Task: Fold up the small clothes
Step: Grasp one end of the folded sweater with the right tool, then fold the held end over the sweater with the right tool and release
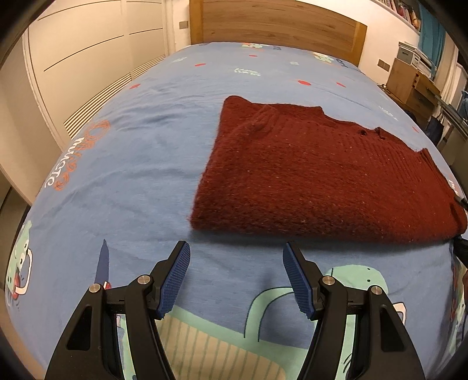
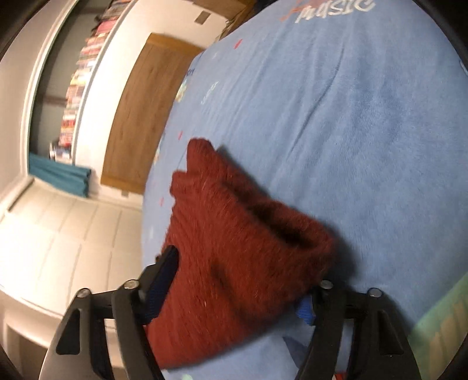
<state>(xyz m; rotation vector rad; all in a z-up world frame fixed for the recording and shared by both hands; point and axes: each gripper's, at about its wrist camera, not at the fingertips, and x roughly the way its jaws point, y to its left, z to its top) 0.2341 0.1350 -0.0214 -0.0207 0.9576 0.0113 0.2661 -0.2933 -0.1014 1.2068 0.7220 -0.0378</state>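
Note:
A dark red knitted sweater (image 1: 321,175) lies folded into a thick rectangle on the blue cartoon-print bedcover (image 1: 131,160). My left gripper (image 1: 235,277) hovers open just in front of the sweater's near edge, with nothing between its blue pads. In the right wrist view the sweater (image 2: 234,233) fills the gap of my right gripper (image 2: 234,292). Its bulging folded end sits between the fingers, and the left pad (image 2: 163,277) presses on the knit. The other pad is mostly hidden behind the fabric. This view is rolled sideways and blurred.
The bedcover (image 2: 351,117) spreads wide around the sweater. A wooden headboard (image 1: 278,26) stands at the far end, white wardrobe doors (image 1: 87,58) on the left, and a wooden cabinet (image 1: 409,84) on the right. Bookshelves (image 2: 76,87) line the wall.

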